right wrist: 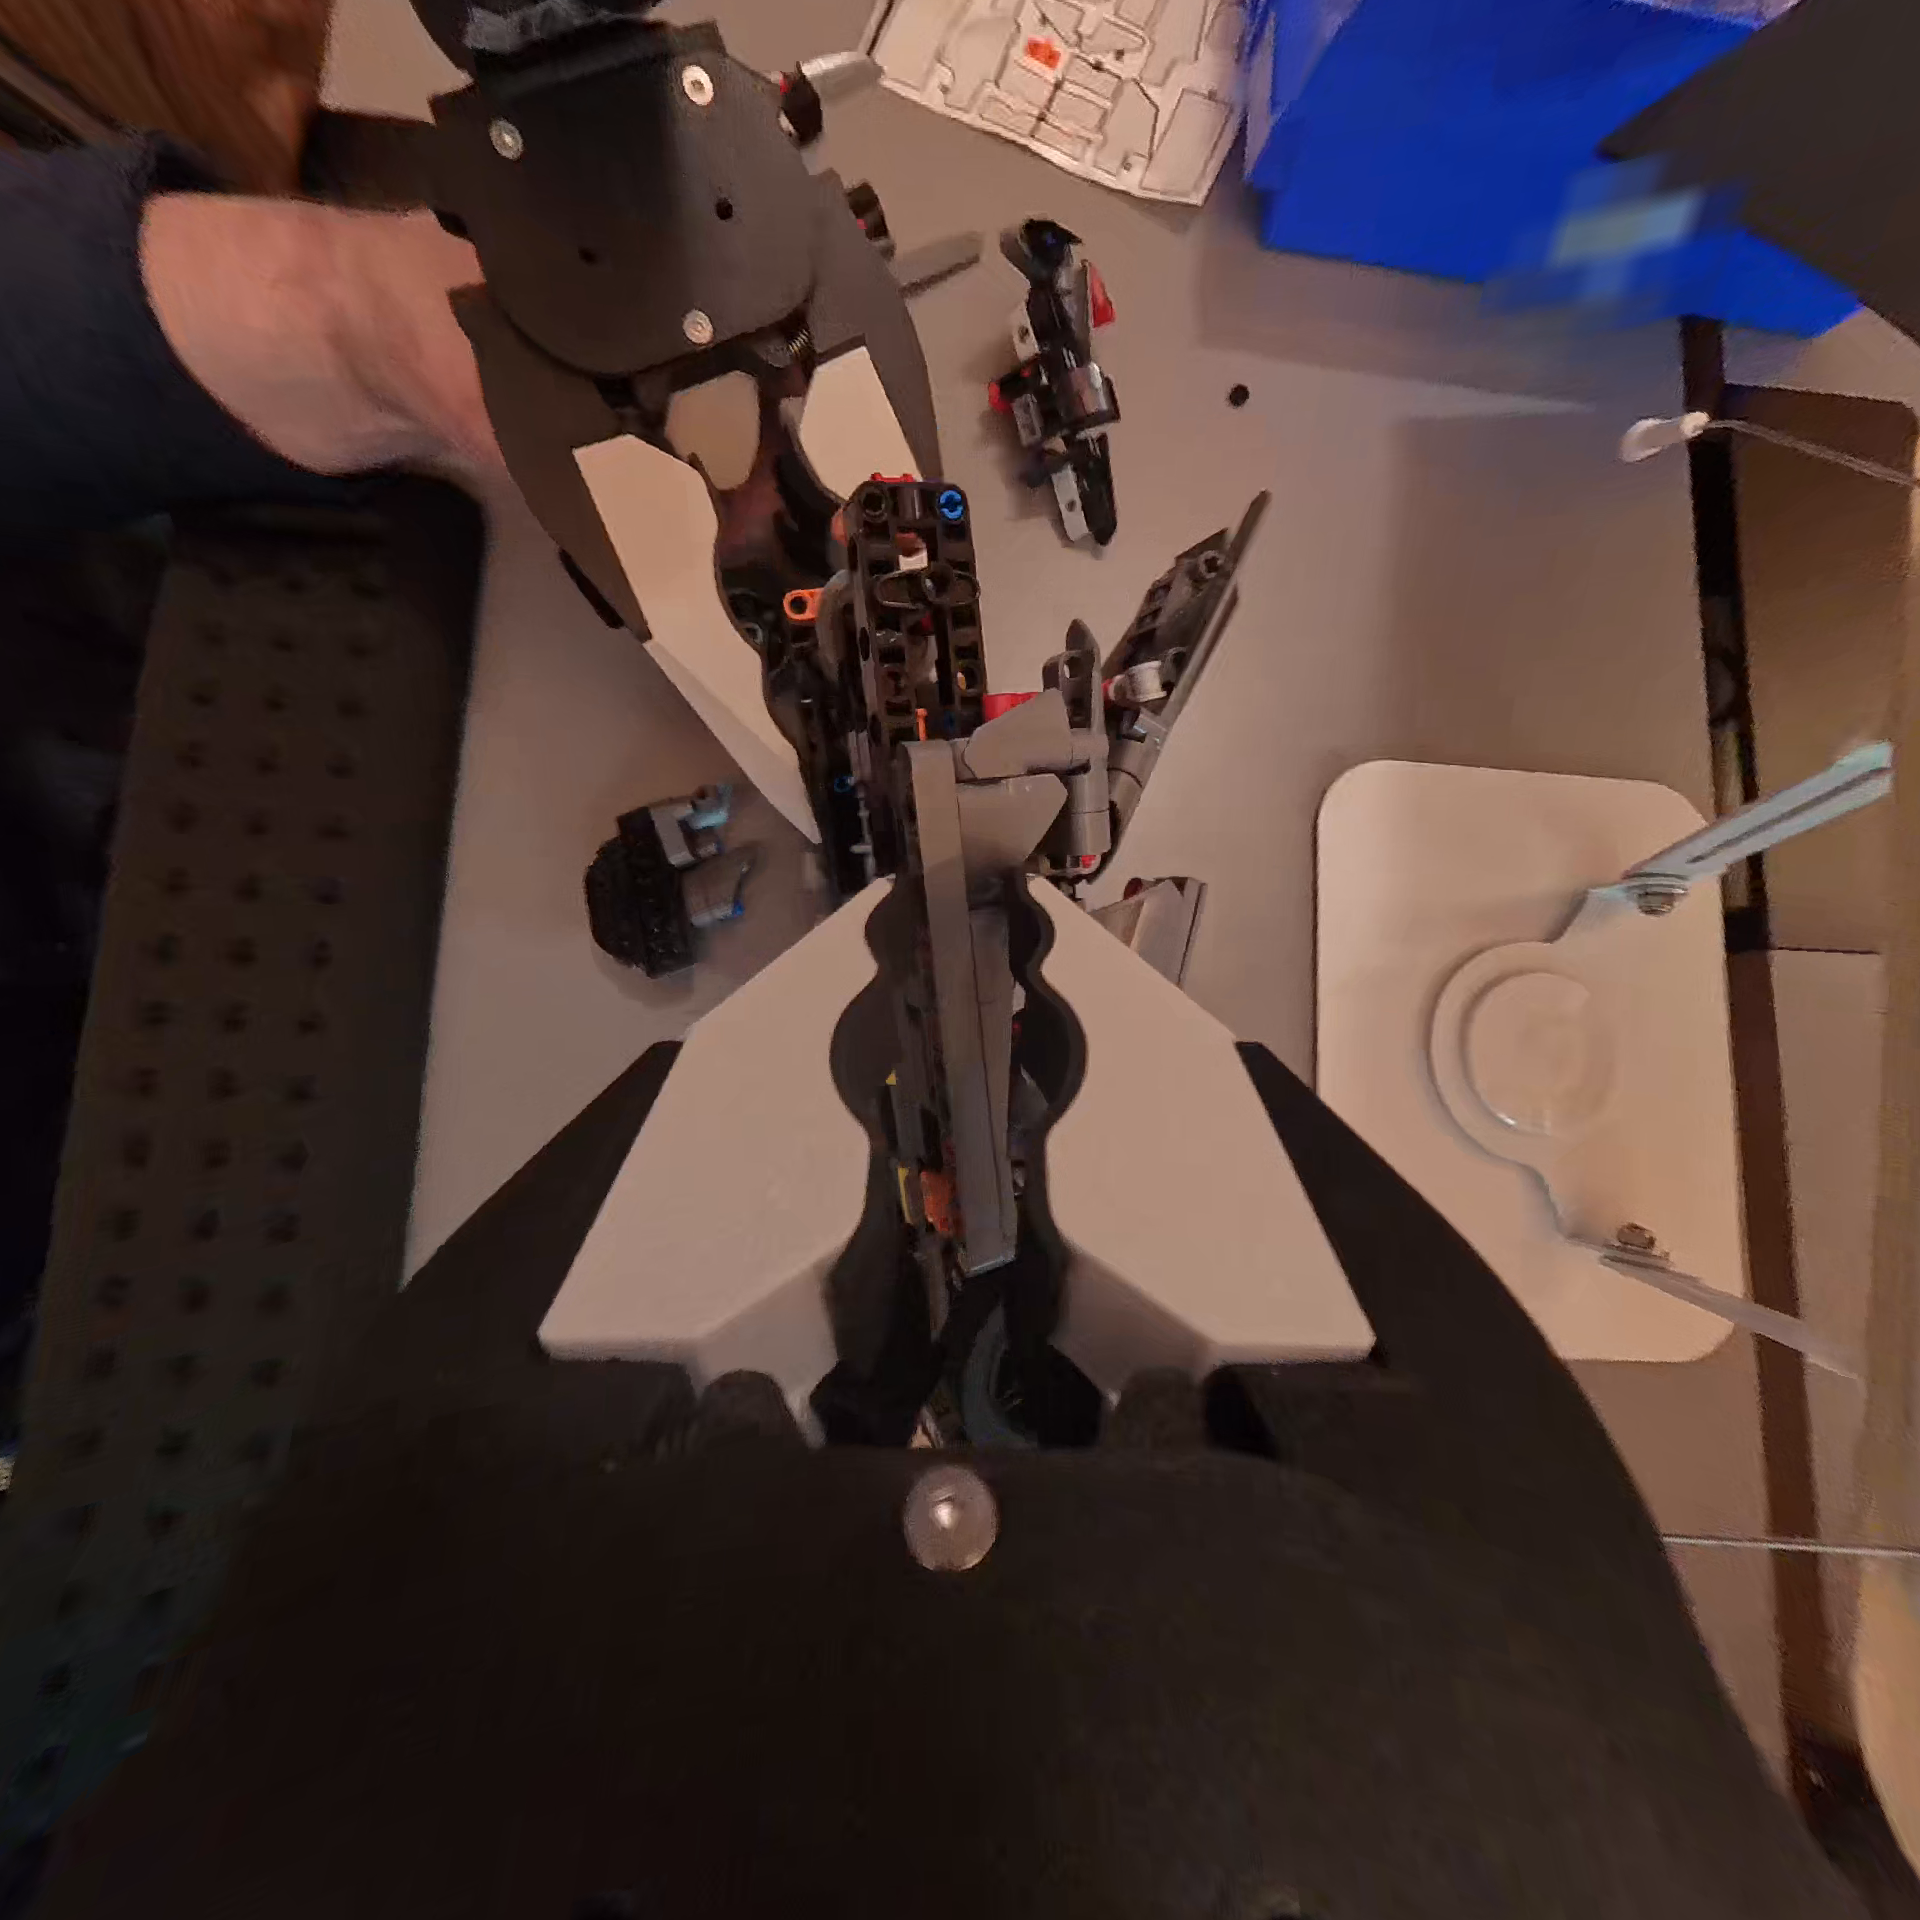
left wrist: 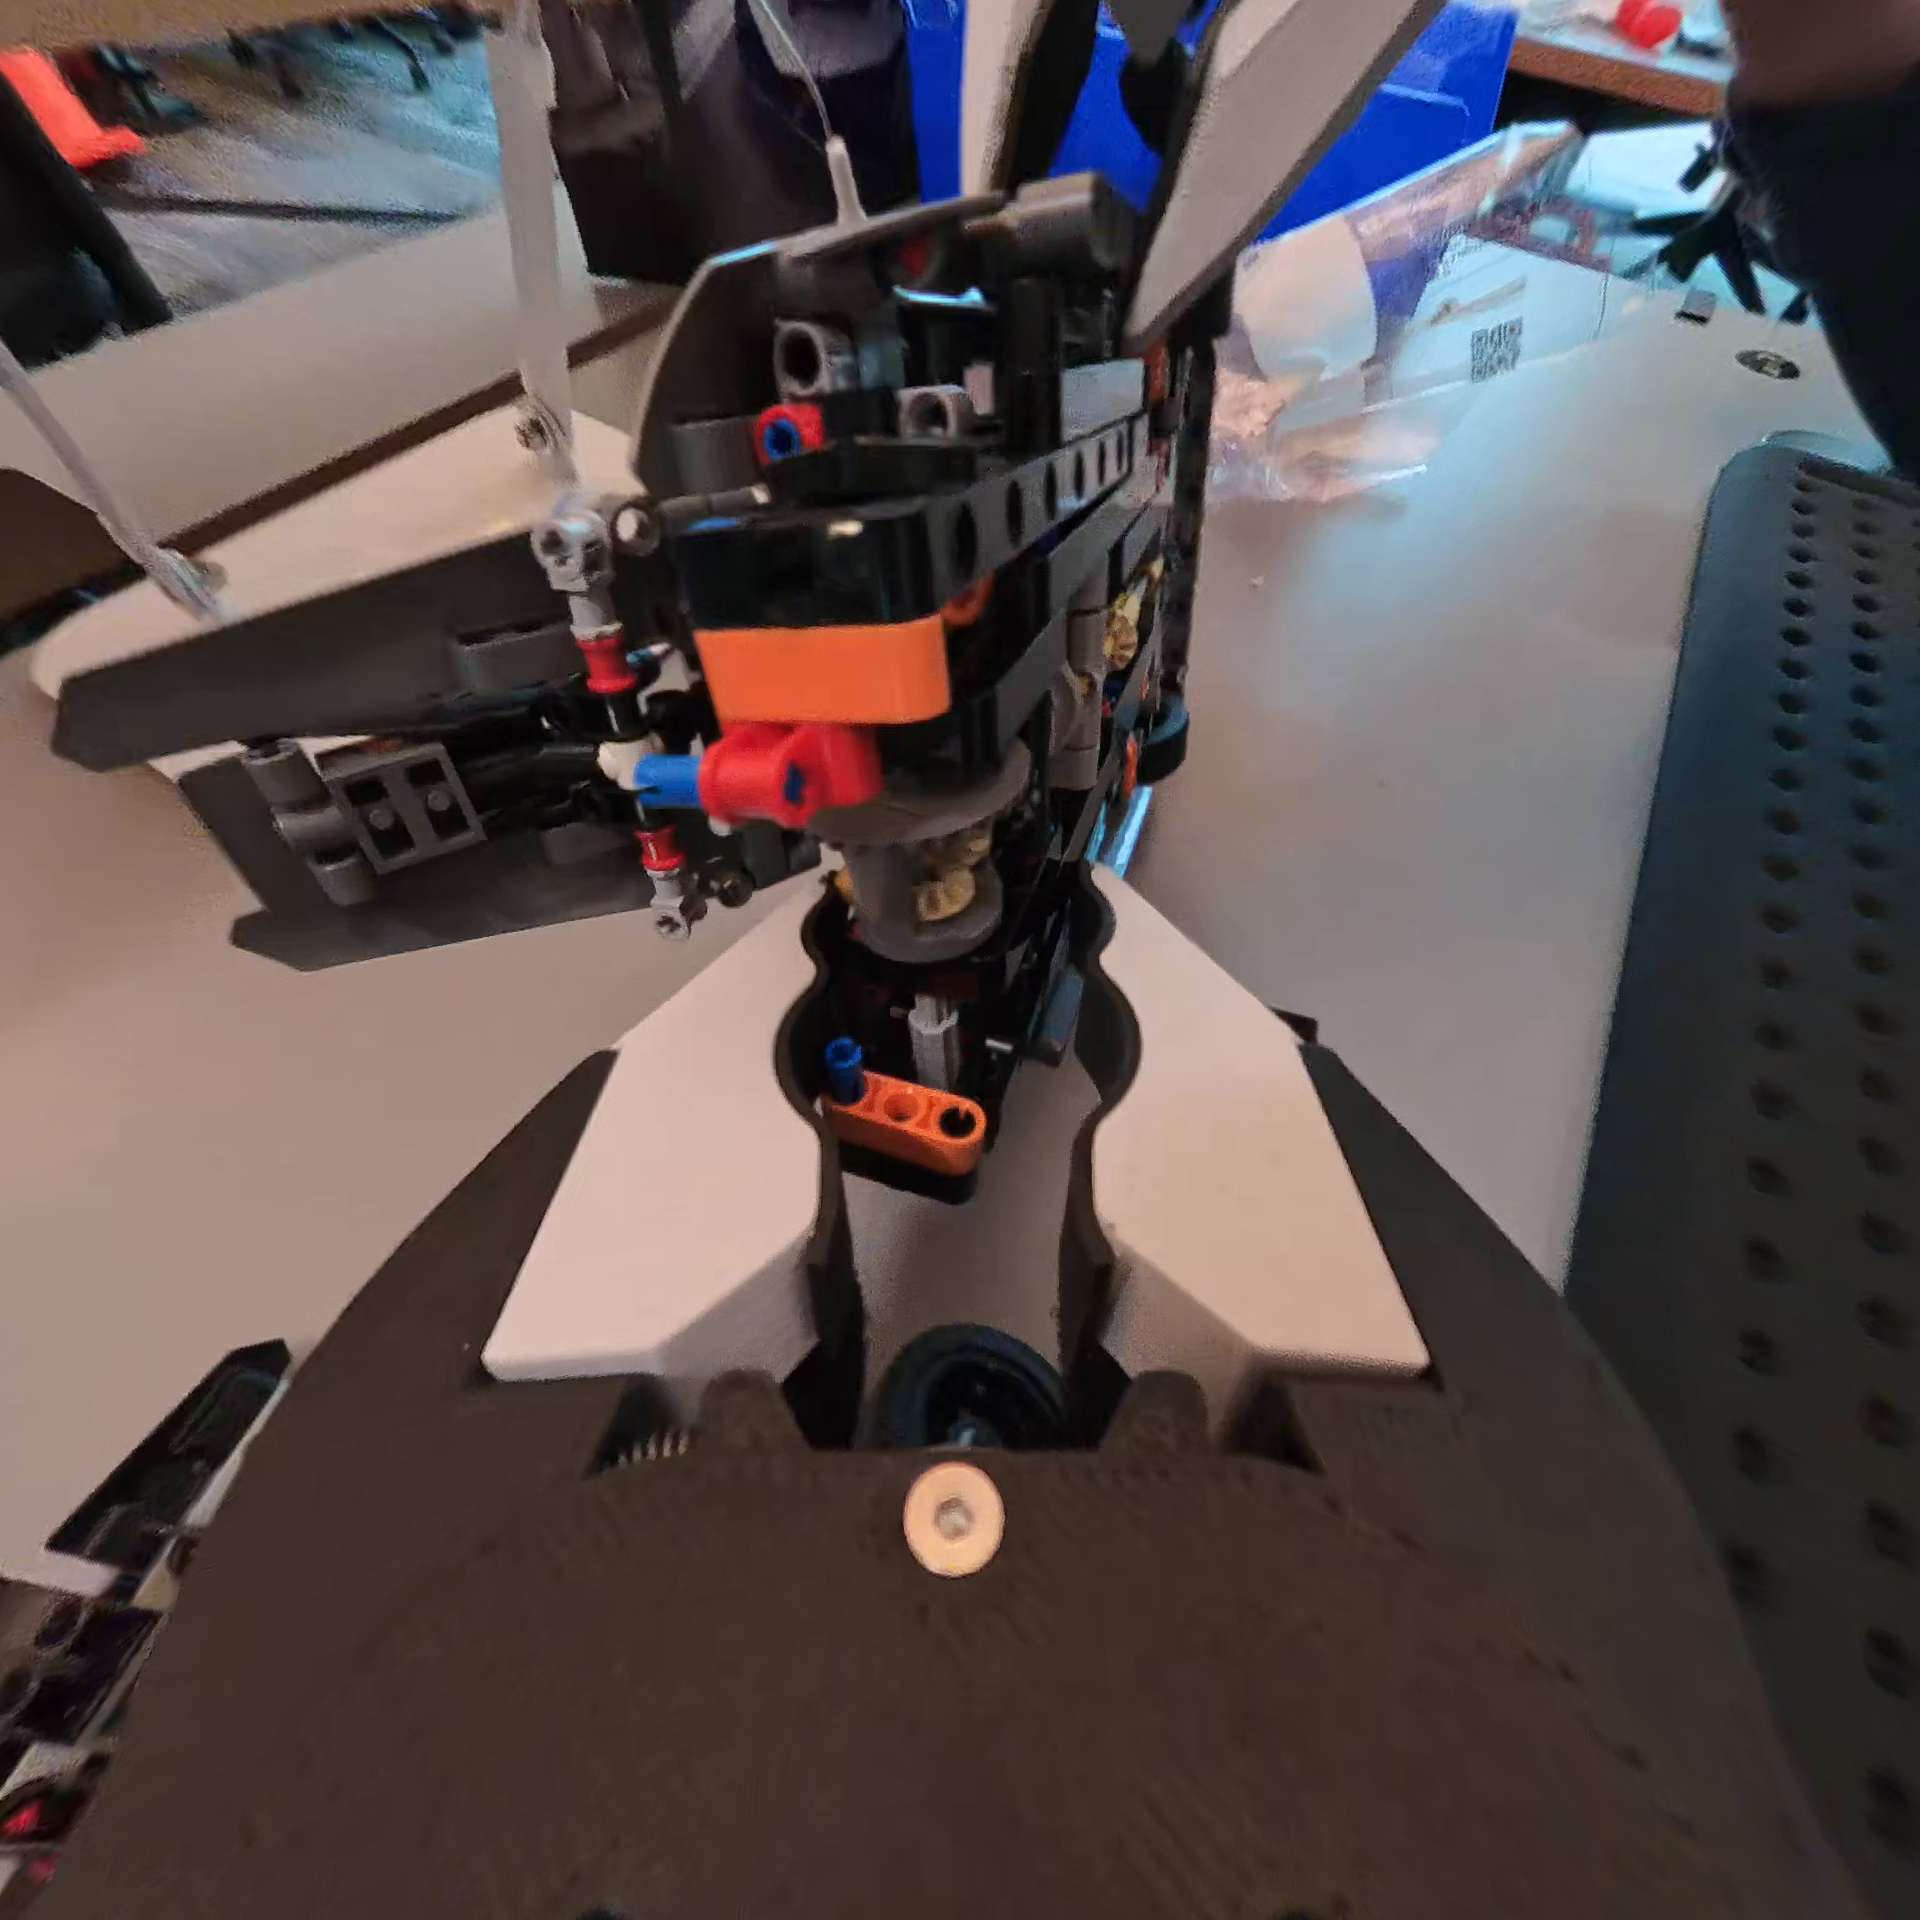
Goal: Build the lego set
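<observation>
Both grippers clamp the same lego model [right wrist: 914, 665] above the grey table [right wrist: 1351, 582]: the right gripper [right wrist: 961, 894] grasps its grey panel from 6 o'clock, the left gripper [right wrist: 821, 727] grips its black frame from 11 o'clock.

Black-grey lego model [left wrist: 914, 644], orange beam [left wrist: 906, 1120], blue bin [right wrist: 1455, 135].

Left gripper [left wrist: 951, 935]: matte black printed body, white wedge-shaped fingers [left wrist: 686, 1195], scalloped black inner pads, one central washer screw. Right gripper [right wrist: 951, 914]: same build. Person's sleeve [right wrist: 73, 332]: dark navy.
</observation>
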Available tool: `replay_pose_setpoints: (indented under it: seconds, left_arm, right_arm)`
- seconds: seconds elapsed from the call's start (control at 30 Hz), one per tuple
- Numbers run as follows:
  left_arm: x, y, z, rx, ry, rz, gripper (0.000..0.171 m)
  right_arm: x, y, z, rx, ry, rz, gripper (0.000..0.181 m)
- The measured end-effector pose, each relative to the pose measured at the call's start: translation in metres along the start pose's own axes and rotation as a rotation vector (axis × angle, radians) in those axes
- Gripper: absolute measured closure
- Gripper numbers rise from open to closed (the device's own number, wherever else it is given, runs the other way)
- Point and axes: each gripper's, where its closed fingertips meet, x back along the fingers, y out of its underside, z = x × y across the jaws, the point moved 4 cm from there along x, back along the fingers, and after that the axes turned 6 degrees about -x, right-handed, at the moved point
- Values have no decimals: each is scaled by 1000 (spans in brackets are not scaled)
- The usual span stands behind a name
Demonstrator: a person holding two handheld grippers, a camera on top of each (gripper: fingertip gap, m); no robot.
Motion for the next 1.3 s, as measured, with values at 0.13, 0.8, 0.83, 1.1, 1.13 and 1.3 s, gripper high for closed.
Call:
replay_pose_setpoints:
  seconds: [0.13, 0.8, 0.83, 1.1, 1.13, 1.3]
  left_arm:
    - [0, -1, -1, 48, 35, 20, 136]
    - [0, -10, 8, 72, 40, 55, 150]
    - [-1, -10, 8, 67, 37, 48, 150]
    - [-2, -17, 18, -129, -57, 13, 150]
    - [-2, -18, 21, -180, -68, 6, 150]
    - [-3, -20, 27, -258, -100, -11, 150]
  right_arm:
    - [1, -1, 5, 57, 155, 33, 174]
    - [0, 0, 17, 82, 557, 180, 177]
    - [-1, 0, 16, 105, 563, 164, 178]
    - [33, -18, -4, 26, 139, 192, 138]
    - [33, -20, 0, 38, 101, 176, 138]
    - [14, -20, 2, -15, -104, 34, 153]
